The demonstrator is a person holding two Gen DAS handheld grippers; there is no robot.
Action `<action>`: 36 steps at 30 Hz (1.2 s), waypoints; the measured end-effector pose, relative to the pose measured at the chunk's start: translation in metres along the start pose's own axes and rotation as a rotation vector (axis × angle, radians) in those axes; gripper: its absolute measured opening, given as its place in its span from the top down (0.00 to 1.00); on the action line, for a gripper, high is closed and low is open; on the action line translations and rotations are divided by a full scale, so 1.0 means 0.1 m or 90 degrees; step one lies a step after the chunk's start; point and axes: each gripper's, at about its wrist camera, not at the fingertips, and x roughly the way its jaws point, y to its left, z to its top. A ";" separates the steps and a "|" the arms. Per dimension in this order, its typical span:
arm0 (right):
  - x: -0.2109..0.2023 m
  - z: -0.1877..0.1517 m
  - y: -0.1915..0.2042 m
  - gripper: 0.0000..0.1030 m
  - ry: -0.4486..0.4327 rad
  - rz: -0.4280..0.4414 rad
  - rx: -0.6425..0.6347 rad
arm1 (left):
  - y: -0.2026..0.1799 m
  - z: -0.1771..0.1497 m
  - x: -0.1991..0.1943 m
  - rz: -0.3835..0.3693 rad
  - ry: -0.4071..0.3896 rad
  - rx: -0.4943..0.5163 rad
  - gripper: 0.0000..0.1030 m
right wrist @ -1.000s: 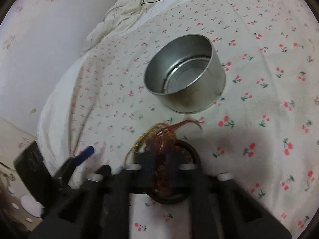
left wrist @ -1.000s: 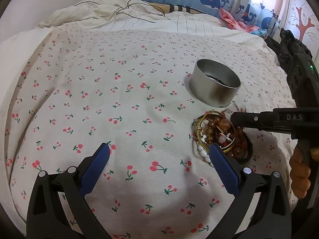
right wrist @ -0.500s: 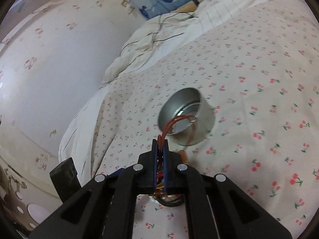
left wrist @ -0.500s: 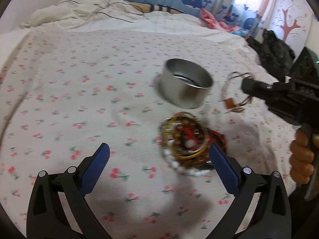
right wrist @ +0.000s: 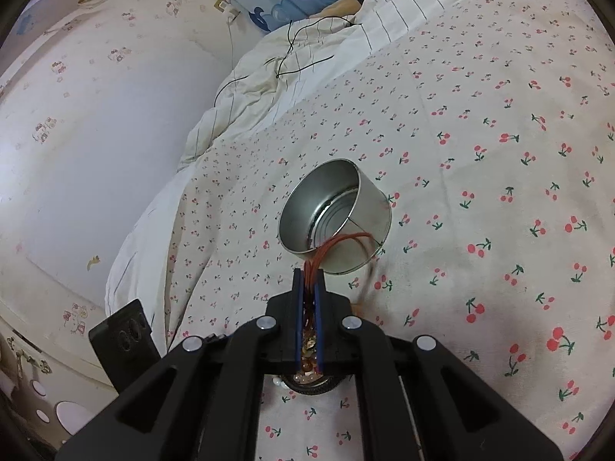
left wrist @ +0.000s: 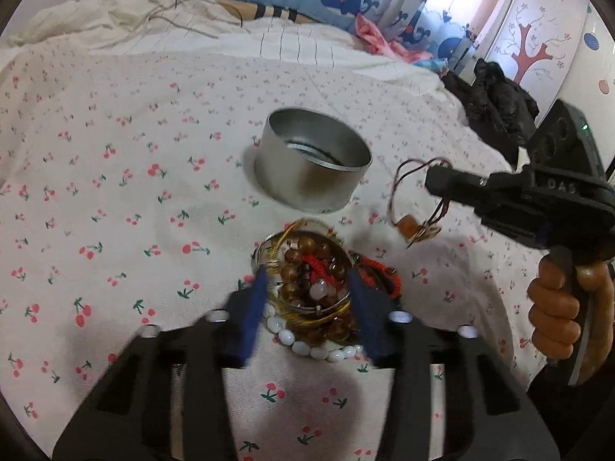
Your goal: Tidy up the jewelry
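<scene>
Right gripper (right wrist: 308, 288) clenched on a red cord bracelet (left wrist: 417, 199), amber bead and charm dangling clear of the bedsheet (left wrist: 115, 176), just beside the empty round tin (left wrist: 313, 165); held high, presumably to swing over the rim and drop in; left gripper (left wrist: 305, 307) partly closed, blue fingers (left wrist: 251, 315) straddling the jewelry pile (left wrist: 307, 284) of amber beads, white pearls, gold wire and red cord, whether gripping it unclear; likely pinning the heap so nothing drags along.
</scene>
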 end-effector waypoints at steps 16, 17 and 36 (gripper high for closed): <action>0.04 0.04 0.06 0.94 -0.013 0.005 -0.014 | -0.05 0.10 -0.21 -0.016 -0.047 0.022 1.00; 0.05 0.04 0.06 0.94 -0.012 0.005 -0.014 | -0.07 0.11 -0.21 -0.012 -0.046 0.028 1.00; 0.05 0.03 0.08 0.94 -0.001 0.014 -0.014 | -0.02 0.06 0.13 0.032 0.016 0.016 0.90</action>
